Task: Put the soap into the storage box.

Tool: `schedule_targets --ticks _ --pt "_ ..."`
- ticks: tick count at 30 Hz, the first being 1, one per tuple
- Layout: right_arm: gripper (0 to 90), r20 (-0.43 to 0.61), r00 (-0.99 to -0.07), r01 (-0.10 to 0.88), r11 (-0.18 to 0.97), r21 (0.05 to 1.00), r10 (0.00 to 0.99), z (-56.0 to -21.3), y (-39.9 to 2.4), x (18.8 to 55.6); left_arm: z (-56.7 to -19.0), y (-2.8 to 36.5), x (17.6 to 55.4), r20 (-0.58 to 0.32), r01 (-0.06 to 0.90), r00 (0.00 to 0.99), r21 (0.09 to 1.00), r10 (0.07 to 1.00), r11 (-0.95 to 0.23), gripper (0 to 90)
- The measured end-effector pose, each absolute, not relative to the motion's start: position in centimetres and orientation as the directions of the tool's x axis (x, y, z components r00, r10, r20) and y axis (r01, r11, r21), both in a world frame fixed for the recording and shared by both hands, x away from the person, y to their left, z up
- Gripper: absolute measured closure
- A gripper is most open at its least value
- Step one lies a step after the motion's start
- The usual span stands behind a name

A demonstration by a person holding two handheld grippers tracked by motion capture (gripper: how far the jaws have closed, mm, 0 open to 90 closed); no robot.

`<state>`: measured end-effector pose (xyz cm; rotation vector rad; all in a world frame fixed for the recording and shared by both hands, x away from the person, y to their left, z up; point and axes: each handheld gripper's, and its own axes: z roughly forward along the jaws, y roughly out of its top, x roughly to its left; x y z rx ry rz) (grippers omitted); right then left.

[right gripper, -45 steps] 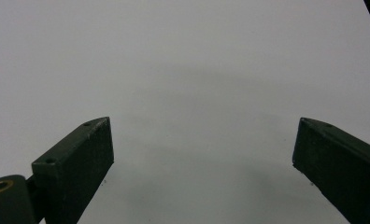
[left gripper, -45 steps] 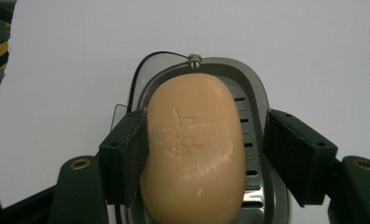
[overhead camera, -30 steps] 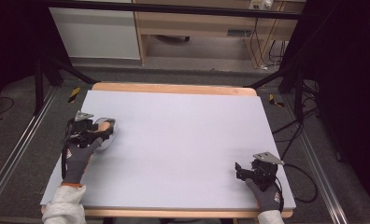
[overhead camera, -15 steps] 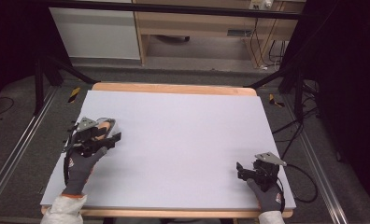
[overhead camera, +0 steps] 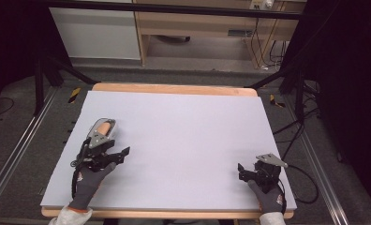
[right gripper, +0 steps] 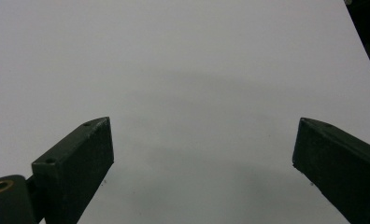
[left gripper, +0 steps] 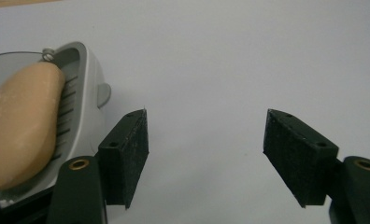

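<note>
A grey soap dish point(overhead camera: 102, 128) holding a tan bar of soap point(overhead camera: 105, 125) rests on the left part of the white tabletop point(overhead camera: 183, 126). My left gripper point(overhead camera: 120, 154) lies just in front of and to the right of the dish, open, with nothing between its jaws. In the left gripper view the soap dish point(left gripper: 87, 88) and soap point(left gripper: 19, 121) lie left of the left jaw, while the left gripper point(left gripper: 206, 149) points at bare table. My right gripper point(overhead camera: 242, 171) rests open near the front right corner. In its own view, the right gripper point(right gripper: 202, 154) faces plain white surface.
The tabletop has a wooden edge point(overhead camera: 174, 88) at the far side. Dark floor, metal rails point(overhead camera: 15, 154) and cables point(overhead camera: 310, 183) flank the table. A cabinet point(overhead camera: 99, 33) and shelving stand beyond it.
My left gripper has drawn back toward the near edge and swung right, so the soap dish now shows beyond it. The right gripper has barely shifted.
</note>
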<state>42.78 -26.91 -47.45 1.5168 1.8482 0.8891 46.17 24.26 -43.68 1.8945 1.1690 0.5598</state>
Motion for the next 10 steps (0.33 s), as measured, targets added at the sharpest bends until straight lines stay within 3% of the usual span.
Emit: schedule_targets --ticks 10 --pt "5.6 -0.020 -0.182 0.601 0.127 0.789 0.983 -47.5 -26.9 42.7 -45.3 25.1 44.5 -0.032 0.527 0.482 0.809 0.875 -0.261 29.3"
